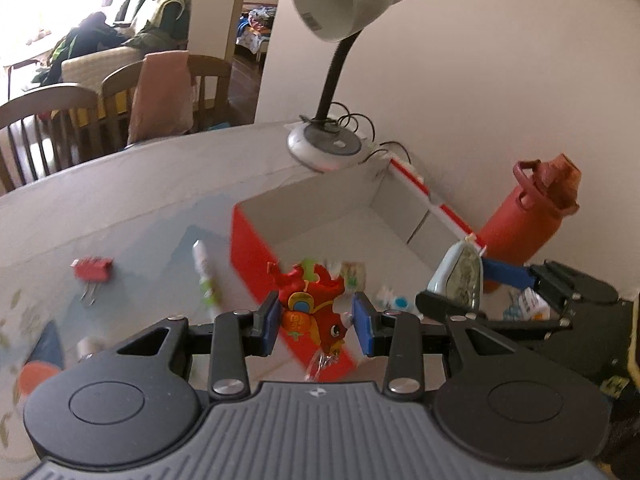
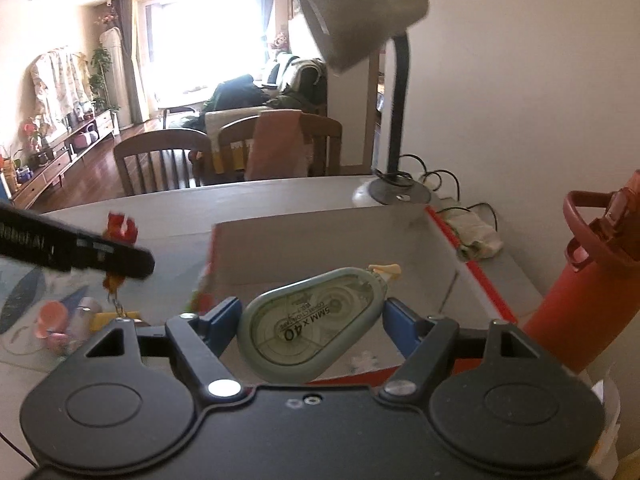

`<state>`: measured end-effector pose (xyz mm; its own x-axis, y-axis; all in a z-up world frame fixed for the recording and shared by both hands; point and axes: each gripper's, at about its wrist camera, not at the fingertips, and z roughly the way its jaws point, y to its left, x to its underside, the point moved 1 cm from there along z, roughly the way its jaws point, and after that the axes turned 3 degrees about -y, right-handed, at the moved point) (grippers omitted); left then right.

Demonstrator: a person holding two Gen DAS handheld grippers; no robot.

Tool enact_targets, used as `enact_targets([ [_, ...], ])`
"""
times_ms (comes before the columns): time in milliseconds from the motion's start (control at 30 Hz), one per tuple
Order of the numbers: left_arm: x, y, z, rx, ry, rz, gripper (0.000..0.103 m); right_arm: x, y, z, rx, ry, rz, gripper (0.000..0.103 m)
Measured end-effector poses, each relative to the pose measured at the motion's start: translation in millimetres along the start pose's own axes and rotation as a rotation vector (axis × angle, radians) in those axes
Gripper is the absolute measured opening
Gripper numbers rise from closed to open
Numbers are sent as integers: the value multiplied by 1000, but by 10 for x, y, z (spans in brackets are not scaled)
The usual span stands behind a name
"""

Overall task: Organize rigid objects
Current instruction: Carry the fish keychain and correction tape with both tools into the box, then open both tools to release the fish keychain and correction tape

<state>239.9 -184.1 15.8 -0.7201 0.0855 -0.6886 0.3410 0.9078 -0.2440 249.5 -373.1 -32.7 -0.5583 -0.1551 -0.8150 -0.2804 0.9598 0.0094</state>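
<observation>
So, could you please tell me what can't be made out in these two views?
- Small items on the box floor: left wrist view, blurred and partly behind the right gripper.
- Red fish charm: its lower end sits behind the left gripper body; contact with the pads is unclear.
- Red bottle base: right wrist view, hidden by the gripper body.
- Correction tape label: only "5MM X 40" is legible.

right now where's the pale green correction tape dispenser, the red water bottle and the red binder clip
pale green correction tape dispenser (image 2: pixel 310 330), right wrist view, middle of its clear face
red water bottle (image 1: pixel 520 220), left wrist view, middle of its body
red binder clip (image 1: pixel 92 269), left wrist view, its red body
</observation>
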Motion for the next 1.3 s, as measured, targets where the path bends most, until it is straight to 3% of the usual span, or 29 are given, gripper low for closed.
enact_targets([
  [233, -401, -301, 544, -20, 9, 37, 37, 17, -403, 330, 13, 44, 13, 76],
  [500, -611, -507, 1268, -56, 72, 83, 37, 78, -580, 688, -18, 124, 11, 76],
  [900, -646, -485, 2230, -112, 231, 110, 37, 200, -489, 1107, -60, 265, -80, 76],
  [1300, -505, -512, 2672, -122, 359, 135, 37, 254, -499, 1273, -54, 370, -54, 76],
])
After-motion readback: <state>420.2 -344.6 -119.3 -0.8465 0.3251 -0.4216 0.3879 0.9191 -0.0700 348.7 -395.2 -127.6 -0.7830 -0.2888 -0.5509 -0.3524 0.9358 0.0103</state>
